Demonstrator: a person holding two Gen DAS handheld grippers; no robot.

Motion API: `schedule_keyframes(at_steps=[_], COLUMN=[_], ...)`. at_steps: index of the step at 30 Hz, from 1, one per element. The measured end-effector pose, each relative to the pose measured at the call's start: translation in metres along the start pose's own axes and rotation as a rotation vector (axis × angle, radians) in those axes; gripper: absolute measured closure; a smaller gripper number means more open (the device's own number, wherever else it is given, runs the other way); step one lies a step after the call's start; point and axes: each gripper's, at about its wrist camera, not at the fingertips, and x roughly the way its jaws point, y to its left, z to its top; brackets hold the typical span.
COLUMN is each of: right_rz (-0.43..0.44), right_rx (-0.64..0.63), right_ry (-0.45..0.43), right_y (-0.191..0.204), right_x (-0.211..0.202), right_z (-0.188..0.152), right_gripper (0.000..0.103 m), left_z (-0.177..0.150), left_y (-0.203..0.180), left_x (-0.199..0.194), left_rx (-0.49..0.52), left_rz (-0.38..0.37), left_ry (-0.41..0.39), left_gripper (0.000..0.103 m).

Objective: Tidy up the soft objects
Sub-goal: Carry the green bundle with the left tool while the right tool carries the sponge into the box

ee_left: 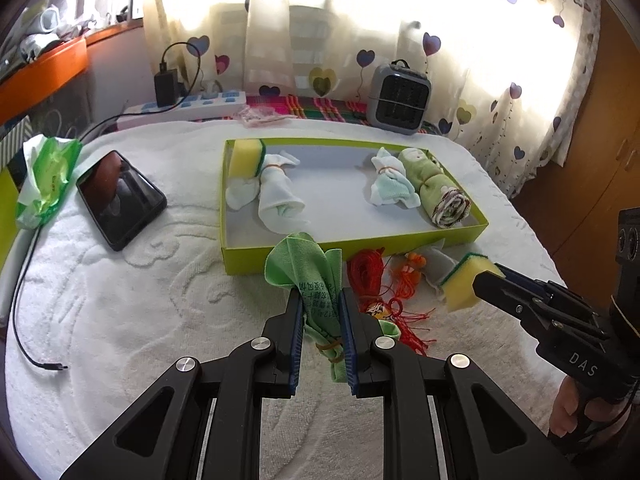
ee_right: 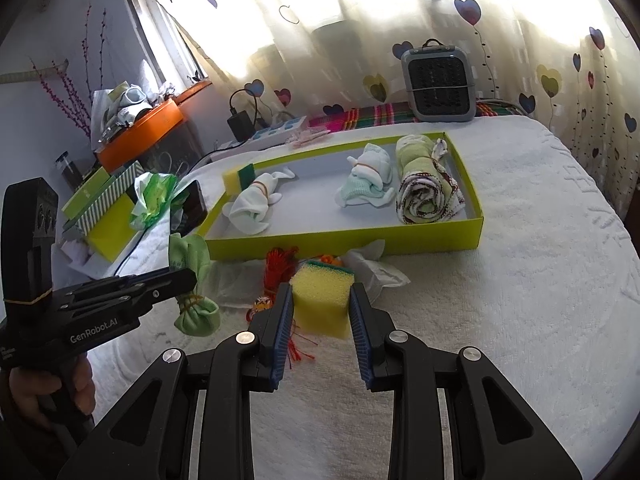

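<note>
My left gripper is shut on a green cloth bundle tied with a rubber band, held just in front of the yellow-green box. In the right wrist view the same green bundle hangs from the left gripper. My right gripper is shut on a yellow sponge with a green scrub side; that sponge shows at the right gripper in the left wrist view. The box holds another sponge, two white cloth bundles and a rolled green towel.
Red cord with tassels, a small orange item and a pale cloth lie before the box on the white towel-covered surface. A phone, wipes pack, cable, power strip and small heater stand around.
</note>
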Motion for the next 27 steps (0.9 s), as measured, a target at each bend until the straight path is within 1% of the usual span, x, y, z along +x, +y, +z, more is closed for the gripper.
schedule_keyframes(at_steps=[4,9,13,22,27], right_rz=[0.0,-0.002,-0.006,-0.024,-0.023], right_rx=[-0.008,-0.011,-0.017,-0.025,-0.04], right_ry=[-0.008,-0.015,-0.019,-0.01,-0.003], right_y=[0.002,0.0,-0.003,-0.011,-0.012], right_x=[0.001,0.002,0.005,0.021,0.03], right_z=[0.007,0.017,0.028,0.049,0.06], right_gripper=[0.073,0.073,0.073,0.073,0.073], left_z=[0.009,0.024,0.039,0.07,0.083], left_y=[-0.002,-0.002,-0.002,0.0,0.002], left_x=[-0.001,0.003,0.007,0.025,0.039], left_rx=[0.01,0.011,0.016,0.027,0.026], left_rz=[0.001,-0.038,-0.051,-0.044,-0.036], left_ry=[-0.009,-0.005,-0.008,-0.011,0.003], left_gripper=[0.087,0.087,0.087,0.087,0.087])
